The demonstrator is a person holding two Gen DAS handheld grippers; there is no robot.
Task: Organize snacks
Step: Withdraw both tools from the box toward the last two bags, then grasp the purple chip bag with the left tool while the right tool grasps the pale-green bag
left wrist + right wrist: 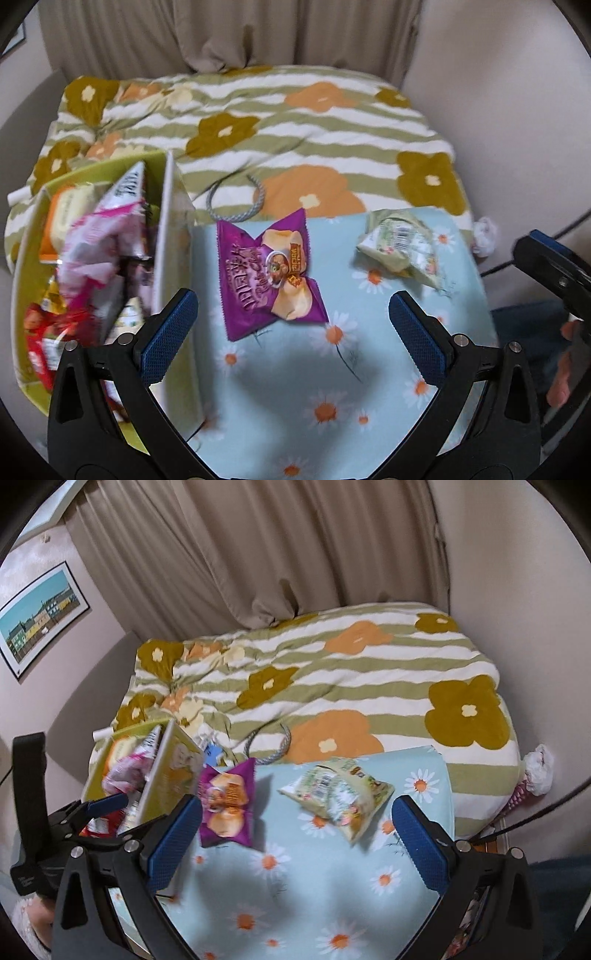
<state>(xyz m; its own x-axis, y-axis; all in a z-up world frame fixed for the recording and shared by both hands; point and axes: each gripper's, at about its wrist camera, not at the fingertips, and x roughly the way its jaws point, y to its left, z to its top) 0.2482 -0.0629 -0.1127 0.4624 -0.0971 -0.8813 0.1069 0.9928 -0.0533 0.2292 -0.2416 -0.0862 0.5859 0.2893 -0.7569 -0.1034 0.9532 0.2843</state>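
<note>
A purple chip packet [271, 282] lies on the light-blue daisy cloth [295, 387], just right of a yellow-green box [173, 229] that holds several snack packets [99, 236]. A pale green snack packet [400, 245] lies farther right. My left gripper [293, 332] is open and empty, above the cloth just short of the purple packet. In the right wrist view, my right gripper [295, 843] is open and empty over the cloth, with the purple packet [227, 805] by its left finger and the green packet [338, 795] ahead. The left gripper [96, 808] shows at the box [170, 771].
A striped flower quilt [277, 129] covers the bed behind the cloth. A grey cord loop [236, 203] lies at the cloth's far edge. Curtains [295, 546] and walls close the back. A crumpled white bag [539, 768] sits at the bed's right edge.
</note>
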